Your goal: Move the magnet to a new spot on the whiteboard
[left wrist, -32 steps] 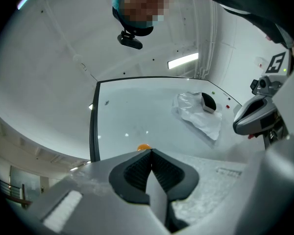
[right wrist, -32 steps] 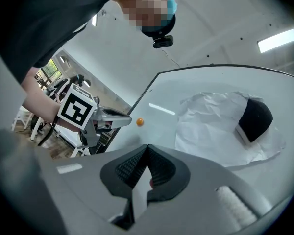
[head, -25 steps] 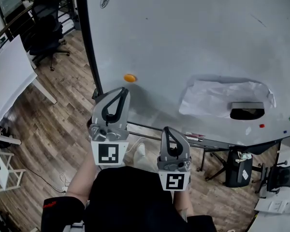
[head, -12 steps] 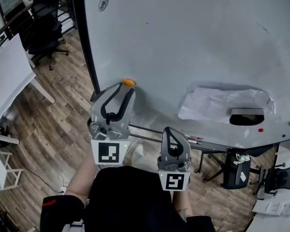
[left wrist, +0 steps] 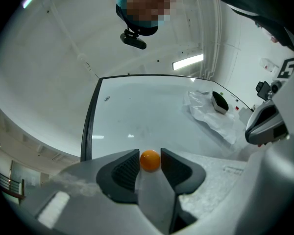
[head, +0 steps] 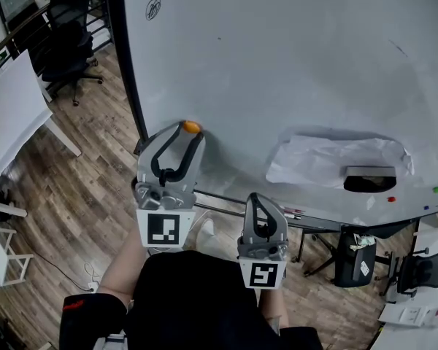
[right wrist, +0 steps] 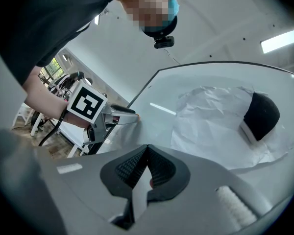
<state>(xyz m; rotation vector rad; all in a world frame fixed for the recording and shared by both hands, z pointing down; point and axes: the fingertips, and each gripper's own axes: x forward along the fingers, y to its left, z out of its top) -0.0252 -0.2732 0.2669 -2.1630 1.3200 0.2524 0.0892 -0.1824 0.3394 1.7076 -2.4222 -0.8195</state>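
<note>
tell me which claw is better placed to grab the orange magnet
Left. The left claw has just been opening and has the orange magnet between its jaws on the whiteboard, not yet squeezed. The right claw is shut and held back, well away from the magnet.

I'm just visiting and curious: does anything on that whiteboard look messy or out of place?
Yes: a crumpled white sheet clings to the whiteboard, wrinkled and uneven, with a black eraser sitting on it. Nothing else stands out.

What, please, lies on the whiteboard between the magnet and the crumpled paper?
Nothing: that stretch of whiteboard between magnet and paper is bare, as the head view shows.
</note>
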